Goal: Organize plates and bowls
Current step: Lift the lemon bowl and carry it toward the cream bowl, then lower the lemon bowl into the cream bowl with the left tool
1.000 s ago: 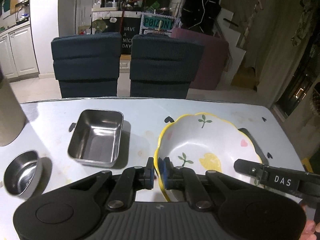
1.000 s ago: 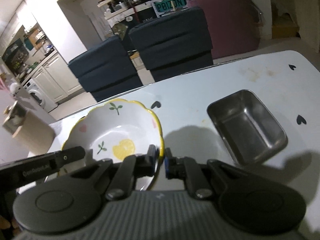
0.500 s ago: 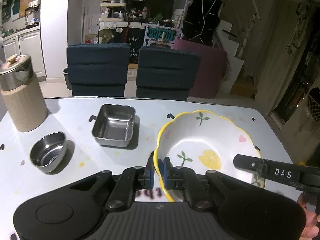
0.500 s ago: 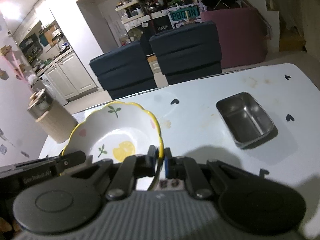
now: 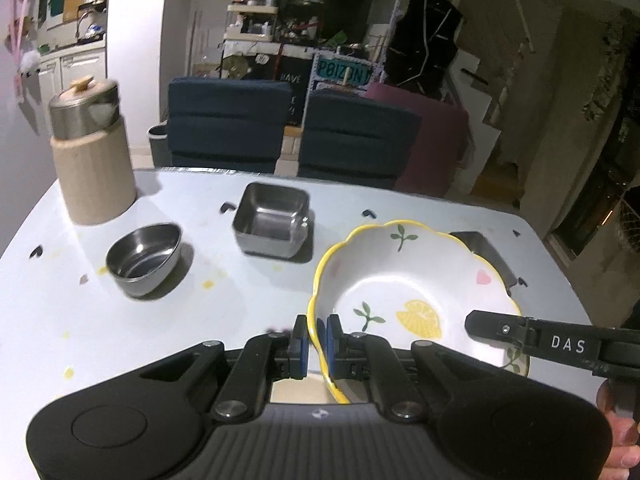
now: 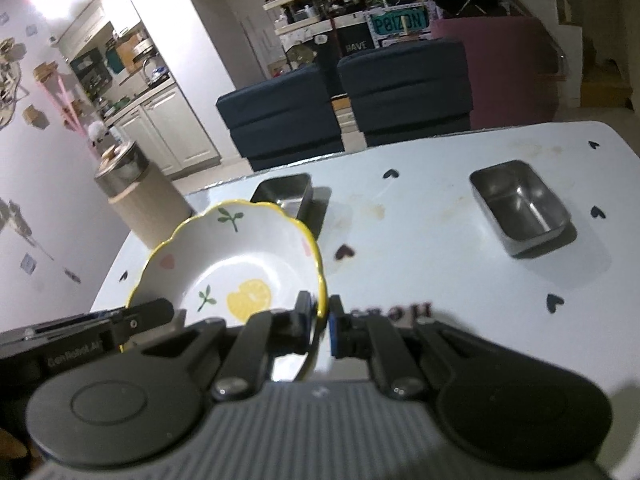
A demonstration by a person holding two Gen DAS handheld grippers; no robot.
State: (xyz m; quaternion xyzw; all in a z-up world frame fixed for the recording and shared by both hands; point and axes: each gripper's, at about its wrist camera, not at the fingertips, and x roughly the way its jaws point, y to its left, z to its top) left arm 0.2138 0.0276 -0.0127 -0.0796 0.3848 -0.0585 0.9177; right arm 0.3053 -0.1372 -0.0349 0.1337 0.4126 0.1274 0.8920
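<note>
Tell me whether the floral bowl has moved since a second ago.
Yes. The floral bowl, pinched by the left gripper and right gripper, has drawn back from the square steel tray, toward the near table edge.

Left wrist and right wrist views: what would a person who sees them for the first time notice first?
First, the big white bowl with a scalloped yellow rim and a lemon print, held by both grippers: the left gripper is shut on its near-left rim, the right gripper on the opposite rim. Next, the steel dishes on the pale table: a round steel bowl and a square steel tray left of the bowl.
</note>
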